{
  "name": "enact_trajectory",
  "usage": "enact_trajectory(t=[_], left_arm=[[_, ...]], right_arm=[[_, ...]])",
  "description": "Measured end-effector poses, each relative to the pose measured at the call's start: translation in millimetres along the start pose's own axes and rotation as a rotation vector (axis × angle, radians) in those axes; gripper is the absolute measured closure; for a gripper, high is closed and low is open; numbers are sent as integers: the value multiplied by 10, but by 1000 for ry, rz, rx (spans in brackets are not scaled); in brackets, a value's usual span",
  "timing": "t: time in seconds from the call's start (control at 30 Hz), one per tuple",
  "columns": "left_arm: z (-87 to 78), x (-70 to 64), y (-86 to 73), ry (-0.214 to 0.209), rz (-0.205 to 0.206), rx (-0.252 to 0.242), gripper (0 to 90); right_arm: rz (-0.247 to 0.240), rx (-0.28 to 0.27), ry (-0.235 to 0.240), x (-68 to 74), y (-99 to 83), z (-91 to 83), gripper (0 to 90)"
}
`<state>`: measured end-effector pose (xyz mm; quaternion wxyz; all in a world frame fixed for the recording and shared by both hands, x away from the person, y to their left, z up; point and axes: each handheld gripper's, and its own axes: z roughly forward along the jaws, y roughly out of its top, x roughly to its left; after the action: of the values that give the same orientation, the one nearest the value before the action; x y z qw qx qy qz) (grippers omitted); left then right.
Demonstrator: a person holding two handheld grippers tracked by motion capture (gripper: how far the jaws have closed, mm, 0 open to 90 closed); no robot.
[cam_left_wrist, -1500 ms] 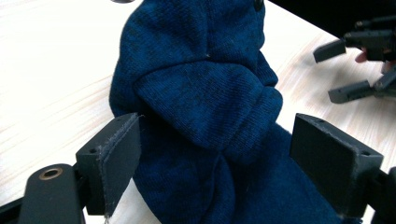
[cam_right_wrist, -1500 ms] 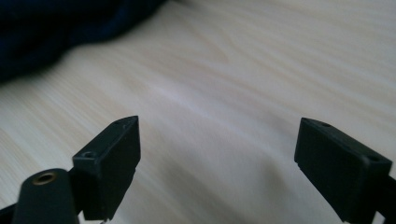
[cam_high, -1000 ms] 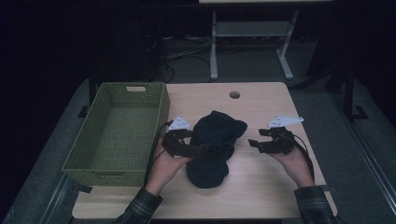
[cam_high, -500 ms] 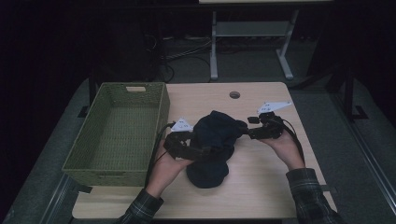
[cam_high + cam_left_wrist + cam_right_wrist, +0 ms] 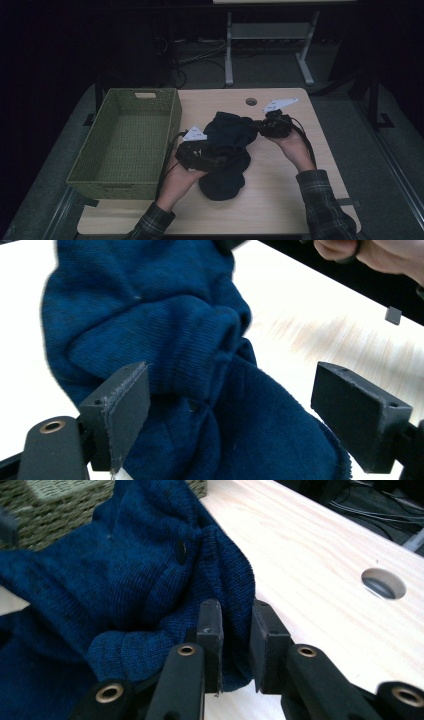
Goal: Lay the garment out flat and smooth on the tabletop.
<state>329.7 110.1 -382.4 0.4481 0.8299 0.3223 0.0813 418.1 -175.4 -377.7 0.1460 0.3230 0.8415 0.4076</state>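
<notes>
A dark blue knit sweater [image 5: 226, 150] is lying bunched up in the middle of the counter [image 5: 280, 195], just beside the green woven basket [image 5: 125, 142]. The right gripper [image 5: 235, 630] is pinching a fold at the sweater's far right edge, jaws clamped on the fabric, near the round hole [image 5: 383, 583] in the counter. The left gripper [image 5: 230, 405] is sitting over the sweater's left side with its jaws spread wide and the knit lying between them, not squeezed.
</notes>
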Motion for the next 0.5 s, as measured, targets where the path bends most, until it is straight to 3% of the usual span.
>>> enact_trajectory(t=[0.33, 0.5], left_arm=[[15, 4, -1, -3, 6, 7, 155], [43, -5, -5, -9, 9, 16, 155]], right_arm=[[6, 37, -44, -128, 393, 300, 765], [12, 65, -90, -208, 529, 497, 757]])
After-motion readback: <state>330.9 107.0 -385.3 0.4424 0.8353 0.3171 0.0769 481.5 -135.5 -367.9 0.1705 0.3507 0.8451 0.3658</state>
